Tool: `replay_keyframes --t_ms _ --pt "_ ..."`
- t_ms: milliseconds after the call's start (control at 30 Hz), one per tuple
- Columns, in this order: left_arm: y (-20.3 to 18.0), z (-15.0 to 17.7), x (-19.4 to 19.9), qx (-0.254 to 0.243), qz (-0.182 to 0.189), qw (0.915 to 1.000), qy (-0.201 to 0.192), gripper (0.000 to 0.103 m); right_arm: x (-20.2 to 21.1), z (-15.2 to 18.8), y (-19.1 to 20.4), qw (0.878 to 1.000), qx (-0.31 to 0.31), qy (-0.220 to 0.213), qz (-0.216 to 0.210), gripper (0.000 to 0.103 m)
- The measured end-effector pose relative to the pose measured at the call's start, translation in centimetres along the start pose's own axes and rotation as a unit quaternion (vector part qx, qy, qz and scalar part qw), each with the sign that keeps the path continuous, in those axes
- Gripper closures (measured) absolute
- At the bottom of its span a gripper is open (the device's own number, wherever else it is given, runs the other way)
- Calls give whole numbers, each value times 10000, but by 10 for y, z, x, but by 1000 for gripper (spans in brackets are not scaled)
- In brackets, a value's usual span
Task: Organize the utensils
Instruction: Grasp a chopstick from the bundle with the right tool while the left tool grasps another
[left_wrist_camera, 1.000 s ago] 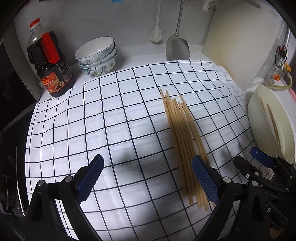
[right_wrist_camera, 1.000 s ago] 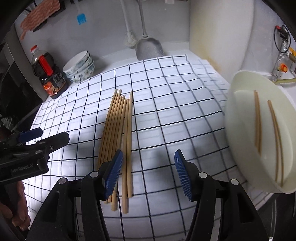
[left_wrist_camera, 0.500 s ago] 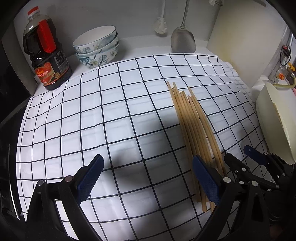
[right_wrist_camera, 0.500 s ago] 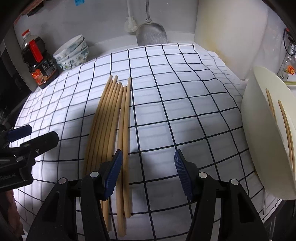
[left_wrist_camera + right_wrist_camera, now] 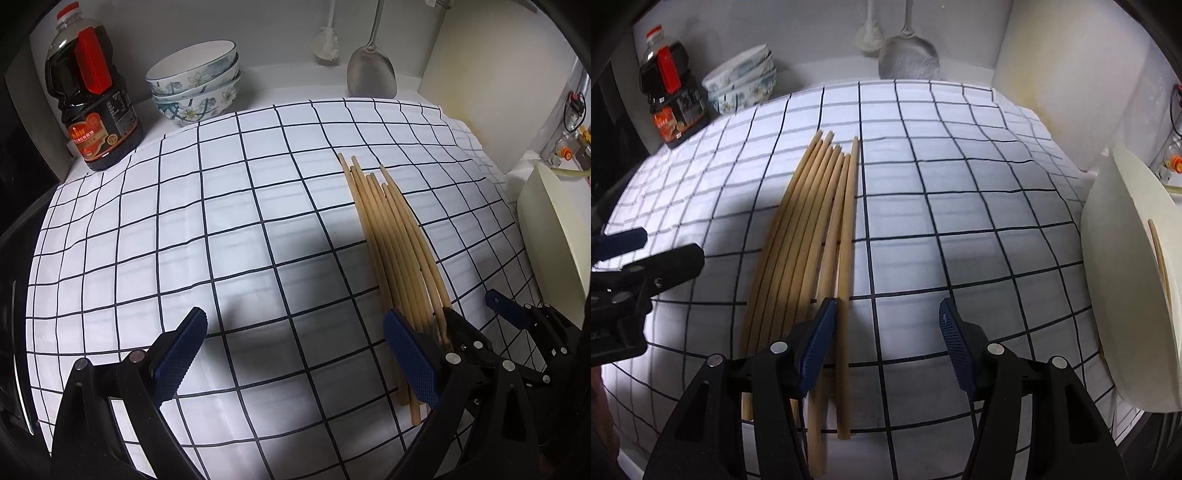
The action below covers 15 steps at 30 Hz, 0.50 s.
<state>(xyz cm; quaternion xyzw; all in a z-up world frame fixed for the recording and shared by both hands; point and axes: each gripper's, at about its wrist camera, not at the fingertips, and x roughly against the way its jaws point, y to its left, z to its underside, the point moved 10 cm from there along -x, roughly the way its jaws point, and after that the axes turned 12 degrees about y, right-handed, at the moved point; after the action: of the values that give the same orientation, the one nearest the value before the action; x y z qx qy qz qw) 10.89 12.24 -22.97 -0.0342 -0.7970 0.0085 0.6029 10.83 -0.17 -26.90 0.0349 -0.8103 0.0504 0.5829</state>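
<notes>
Several wooden chopsticks (image 5: 391, 236) lie side by side on the white checked cloth (image 5: 221, 229); they also show in the right wrist view (image 5: 812, 236). My left gripper (image 5: 295, 354) is open and empty, low over the cloth, its right finger beside the chopsticks' near ends. My right gripper (image 5: 886, 339) is open and empty, its left finger over the rightmost chopsticks' near ends. A cream bowl (image 5: 1126, 295) at the right holds a chopstick (image 5: 1160, 254).
A dark sauce bottle (image 5: 92, 92) and stacked flowered bowls (image 5: 195, 81) stand at the back left. A metal spatula (image 5: 371, 70) and a brush (image 5: 327, 40) hang on the back wall. A cream board (image 5: 491, 66) leans at the back right.
Both grippers have moved lower and forward towards the chopsticks. The right gripper's left finger now lies over the rightmost chopsticks. Both stay open.
</notes>
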Motion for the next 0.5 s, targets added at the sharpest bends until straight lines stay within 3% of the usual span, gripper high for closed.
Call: replay_keyframes --t_ms 67,133,300,500 --pt "-1 0 -1 -10 -3 10000 -5 9 -1 -2 0 10000 8 -24 -20 49" --pt "-3 -1 -2 -13 -1 10000 6 9 -1 -4 3 9999 34 -66 -103 57" --pt "-8 -3 -4 -41 33 10000 -31 9 0 -6 3 9999 75 -106 -94 91" --pt "-16 -5 -11 -167 1 9998 -48 9 2 -1 -18 9995 -252 -84 -141 96"
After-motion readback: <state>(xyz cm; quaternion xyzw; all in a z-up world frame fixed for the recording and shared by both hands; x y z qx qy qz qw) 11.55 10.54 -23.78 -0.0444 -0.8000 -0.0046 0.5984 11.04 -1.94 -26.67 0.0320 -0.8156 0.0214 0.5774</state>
